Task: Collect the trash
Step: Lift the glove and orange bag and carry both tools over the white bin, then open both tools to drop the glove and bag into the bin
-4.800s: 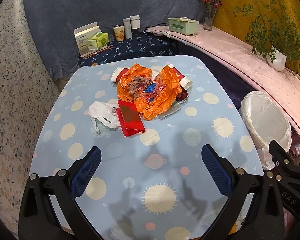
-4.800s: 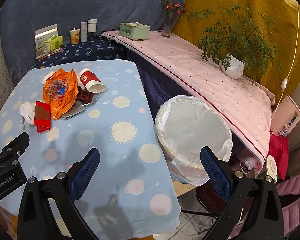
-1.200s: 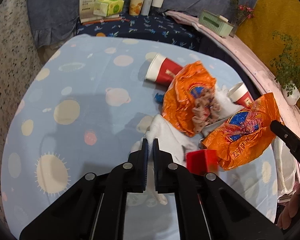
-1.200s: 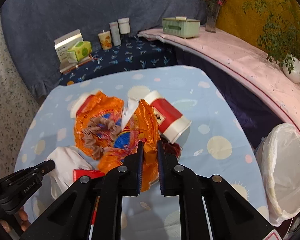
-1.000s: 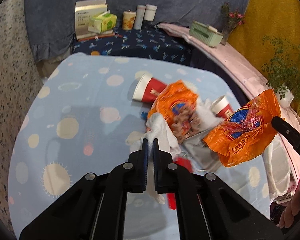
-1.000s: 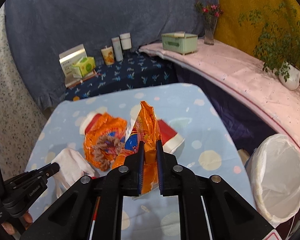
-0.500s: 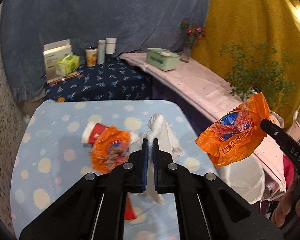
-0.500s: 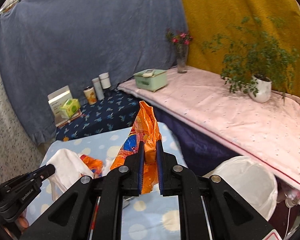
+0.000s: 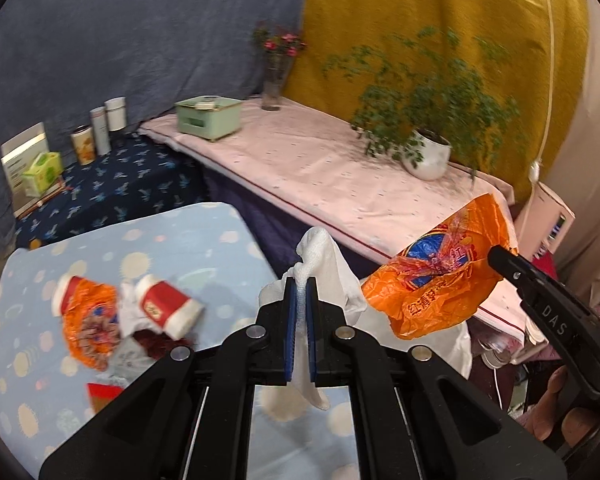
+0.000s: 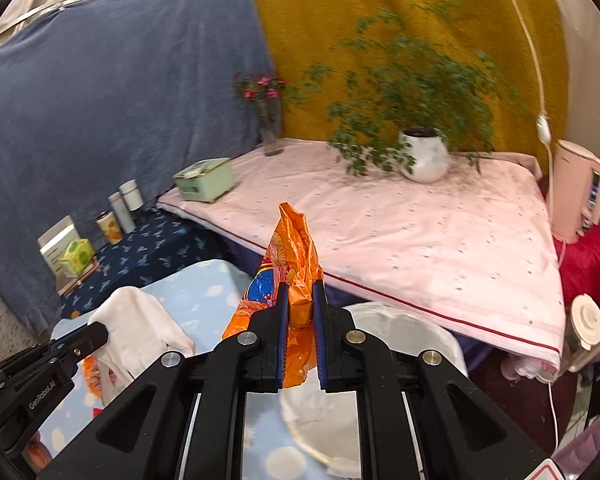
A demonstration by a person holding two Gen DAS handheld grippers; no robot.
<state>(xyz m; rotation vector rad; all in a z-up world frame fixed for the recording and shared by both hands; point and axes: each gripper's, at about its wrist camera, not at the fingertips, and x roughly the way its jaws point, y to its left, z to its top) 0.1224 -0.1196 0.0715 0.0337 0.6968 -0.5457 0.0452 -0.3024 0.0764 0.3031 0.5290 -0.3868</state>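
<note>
Both loads have risen off the tabletop since a second ago: the left hand-held gripper stays clamped on the white cloth, the right hand-held gripper on the orange bag, above the white-lined bin.

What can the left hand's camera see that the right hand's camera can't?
Only the left wrist view shows the trash left on the table: two red paper cups, an orange wrapper and a red packet. Only the right wrist view shows the white-lined bin well. Both show the white cloth and orange bag, each clamped in shut jaws.
</note>
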